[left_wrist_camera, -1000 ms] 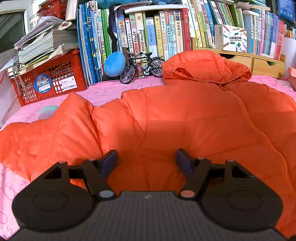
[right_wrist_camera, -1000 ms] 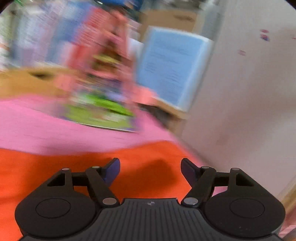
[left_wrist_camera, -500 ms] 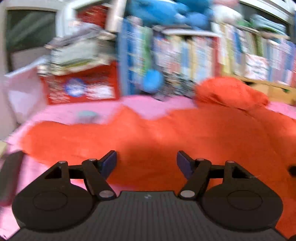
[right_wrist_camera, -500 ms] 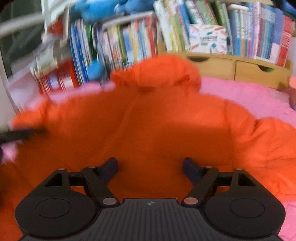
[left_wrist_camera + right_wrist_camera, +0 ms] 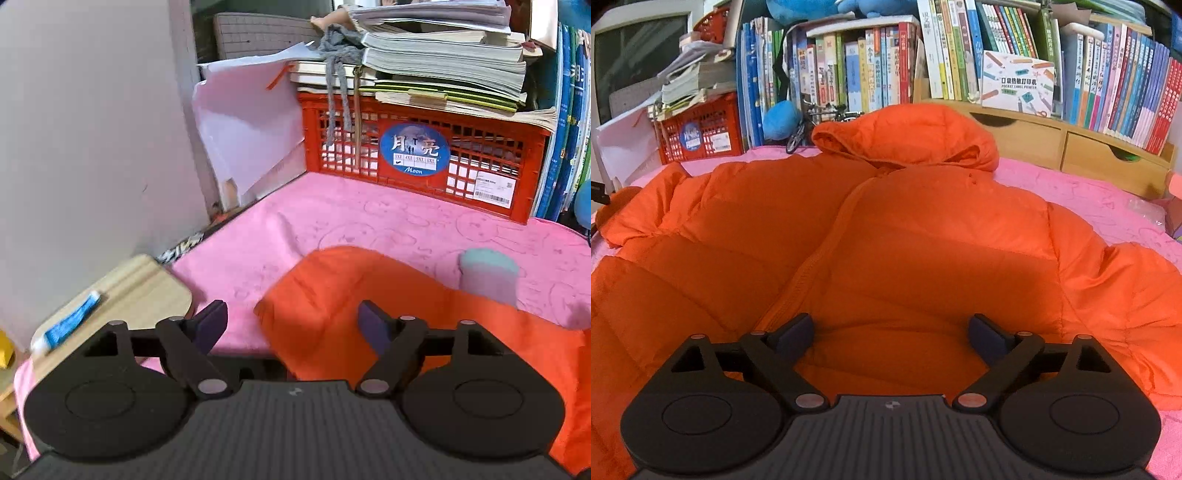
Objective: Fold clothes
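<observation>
orange hooded jacket (image 5: 894,229): spread flat, front up, on pink cloth (image 5: 332,221) | left gripper (image 5: 293,325): jaws apart, holding nothing, over sleeve end (image 5: 332,295) | right gripper (image 5: 892,334): jaws apart, holding nothing, low over jacket hem, contact unclear | red crate (image 5: 424,155): behind, books stacked on top

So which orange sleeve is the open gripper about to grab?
The jacket's sleeve lying by the red crate: its cuff sits between the left gripper's open fingers. The other sleeve has no gripper near.
</observation>
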`<state>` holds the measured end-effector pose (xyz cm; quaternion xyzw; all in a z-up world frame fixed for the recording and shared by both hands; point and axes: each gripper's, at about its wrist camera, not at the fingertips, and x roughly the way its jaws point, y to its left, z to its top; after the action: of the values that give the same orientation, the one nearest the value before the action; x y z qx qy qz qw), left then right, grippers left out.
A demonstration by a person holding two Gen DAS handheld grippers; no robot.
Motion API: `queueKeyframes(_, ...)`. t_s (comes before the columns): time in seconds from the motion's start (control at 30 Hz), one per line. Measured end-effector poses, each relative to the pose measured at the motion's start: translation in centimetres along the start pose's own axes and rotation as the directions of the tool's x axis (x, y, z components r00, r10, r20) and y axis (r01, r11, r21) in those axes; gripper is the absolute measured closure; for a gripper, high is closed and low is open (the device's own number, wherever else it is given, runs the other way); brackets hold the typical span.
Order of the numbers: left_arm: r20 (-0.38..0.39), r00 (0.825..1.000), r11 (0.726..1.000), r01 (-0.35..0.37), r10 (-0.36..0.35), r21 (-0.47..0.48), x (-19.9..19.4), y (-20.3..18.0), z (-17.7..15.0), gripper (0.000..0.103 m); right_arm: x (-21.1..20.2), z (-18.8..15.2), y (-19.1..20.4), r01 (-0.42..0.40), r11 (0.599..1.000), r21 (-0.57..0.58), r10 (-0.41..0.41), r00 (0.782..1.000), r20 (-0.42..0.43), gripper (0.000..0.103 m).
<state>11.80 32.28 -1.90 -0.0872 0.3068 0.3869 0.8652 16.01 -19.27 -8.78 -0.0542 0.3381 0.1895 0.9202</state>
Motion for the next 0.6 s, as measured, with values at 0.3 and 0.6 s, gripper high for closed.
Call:
queueKeyframes(0.3, 0.031, 0.999, 1.0, 0.013, -0.012, -0.018, 0.2, -0.8, -0.9, 0.096, 0.1, 0.0, -0.1, 0.004, 1.0, 0.001, -0.004, 1.0, -0.003, 0.008)
queueKeyframes(0.6, 0.119, 0.952, 0.958, -0.287, 0.283, 0.018, 1.2, 2.2, 0.9, 0.101, 0.3, 0.0, -0.2, 0.004, 1.0, 0.004, -0.004, 1.0, -0.003, 0.007)
